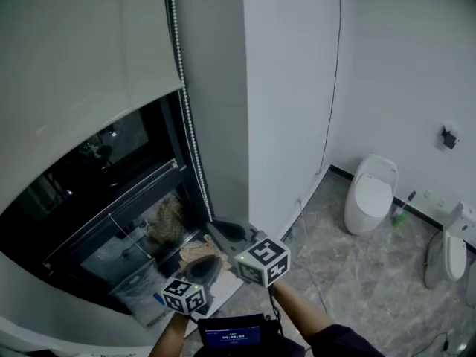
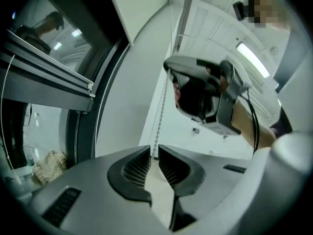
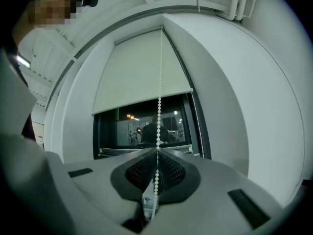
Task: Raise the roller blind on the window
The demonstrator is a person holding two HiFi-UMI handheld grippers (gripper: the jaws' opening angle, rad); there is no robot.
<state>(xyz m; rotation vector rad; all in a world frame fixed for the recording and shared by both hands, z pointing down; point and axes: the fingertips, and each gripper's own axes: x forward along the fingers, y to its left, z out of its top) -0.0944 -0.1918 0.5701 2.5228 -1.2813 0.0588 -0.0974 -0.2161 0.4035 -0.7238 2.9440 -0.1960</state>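
The cream roller blind [image 1: 74, 65] hangs partly lowered over the dark window [image 1: 111, 199]; it also shows in the right gripper view [image 3: 142, 77]. Its white bead chain [image 1: 190, 125] runs down the window's right side. My right gripper [image 1: 217, 227] is shut on the bead chain [image 3: 159, 111], which rises taut from between its jaws [image 3: 157, 153]. My left gripper [image 1: 202, 271] sits just below and left of the right one. Its jaws [image 2: 154, 150] stand a narrow gap apart, with the chain [image 2: 159, 124] reaching down to their tips. The right gripper [image 2: 205, 94] hangs above it.
A grey wall column [image 1: 282, 88] stands right of the window, with a thin cable [image 1: 332, 88] down it. On the sill lie a woven bundle [image 1: 195, 251] and a plastic tub [image 1: 137, 292]. White sanitary fixtures [image 1: 370, 193] [image 1: 454, 248] stand on the tiled floor at right.
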